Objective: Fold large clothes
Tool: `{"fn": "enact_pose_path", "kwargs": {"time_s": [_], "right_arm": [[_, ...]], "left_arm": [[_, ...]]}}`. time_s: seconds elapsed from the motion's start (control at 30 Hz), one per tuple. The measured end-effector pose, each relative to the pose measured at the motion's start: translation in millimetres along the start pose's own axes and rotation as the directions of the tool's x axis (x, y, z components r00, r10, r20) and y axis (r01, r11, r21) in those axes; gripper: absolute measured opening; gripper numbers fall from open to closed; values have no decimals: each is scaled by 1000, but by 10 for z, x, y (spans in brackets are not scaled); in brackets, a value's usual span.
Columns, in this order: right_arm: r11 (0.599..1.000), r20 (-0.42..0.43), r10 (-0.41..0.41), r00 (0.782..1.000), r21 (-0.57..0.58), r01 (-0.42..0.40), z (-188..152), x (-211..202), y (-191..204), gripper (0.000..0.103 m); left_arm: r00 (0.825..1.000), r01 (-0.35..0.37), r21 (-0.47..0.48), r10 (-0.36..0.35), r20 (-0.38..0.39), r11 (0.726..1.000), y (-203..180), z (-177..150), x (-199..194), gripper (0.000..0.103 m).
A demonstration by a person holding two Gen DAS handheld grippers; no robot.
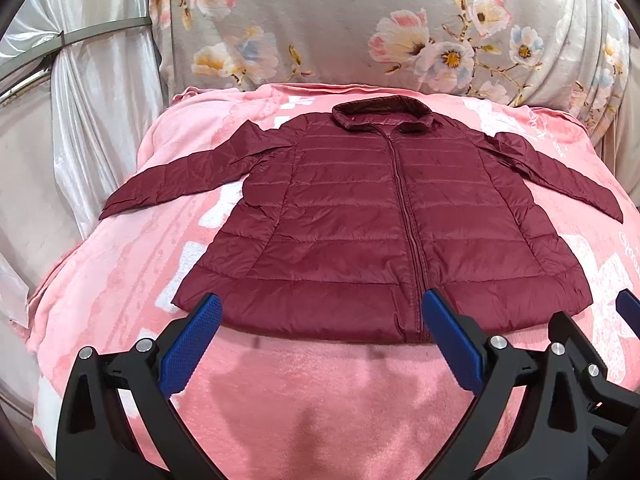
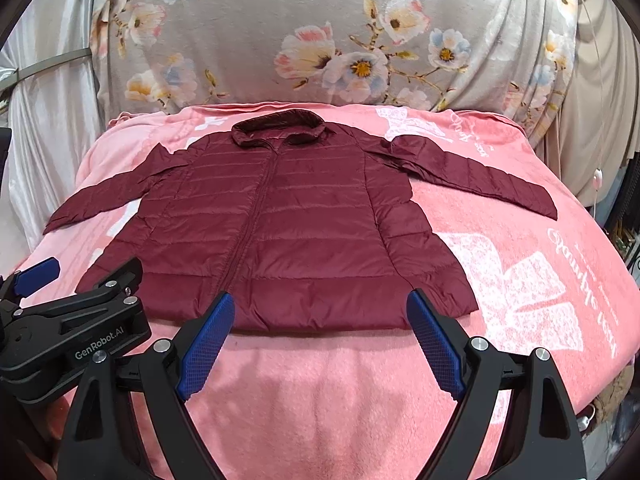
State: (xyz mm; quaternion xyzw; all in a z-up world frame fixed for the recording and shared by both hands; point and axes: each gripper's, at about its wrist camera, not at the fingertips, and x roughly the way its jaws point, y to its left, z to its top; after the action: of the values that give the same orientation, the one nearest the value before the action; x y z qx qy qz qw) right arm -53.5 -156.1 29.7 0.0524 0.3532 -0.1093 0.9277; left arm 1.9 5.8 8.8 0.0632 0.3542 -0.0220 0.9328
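Note:
A dark red quilted jacket [image 1: 360, 216] lies flat, front up and zipped, on a pink blanket [image 1: 320, 400]. Its collar points away and both sleeves are spread out to the sides. It shows the same way in the right wrist view [image 2: 288, 232]. My left gripper [image 1: 322, 308] is open and empty, just above the jacket's near hem. My right gripper [image 2: 320, 308] is open and empty, above the hem's right half. The left gripper's body also shows at the left of the right wrist view [image 2: 72, 332]. Both grippers stand side by side, apart from the cloth.
The pink blanket [image 2: 520, 300] covers the bed, with white print on it. A grey floral fabric [image 1: 360, 28] rises behind the bed. Shiny white curtains [image 1: 80, 120] hang at the left. Cables and clutter [image 2: 600, 184] sit beyond the bed's right edge.

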Motion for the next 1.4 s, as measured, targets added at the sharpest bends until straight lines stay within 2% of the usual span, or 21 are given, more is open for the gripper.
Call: {"fn": "enact_pose_path", "kwargs": {"time_s": [0.83,1.4], "right_arm": [[1000,14,17,1000,-8,-17,253,20,19,85],[1000,6,-4,1000,13,4,371,71,-89,85]], "left_arm": [[1000,-18,-10,18,9,1000,12,283,6,98],[1000,2,6,-2,-3,1000,-79,390,89,98]]}}
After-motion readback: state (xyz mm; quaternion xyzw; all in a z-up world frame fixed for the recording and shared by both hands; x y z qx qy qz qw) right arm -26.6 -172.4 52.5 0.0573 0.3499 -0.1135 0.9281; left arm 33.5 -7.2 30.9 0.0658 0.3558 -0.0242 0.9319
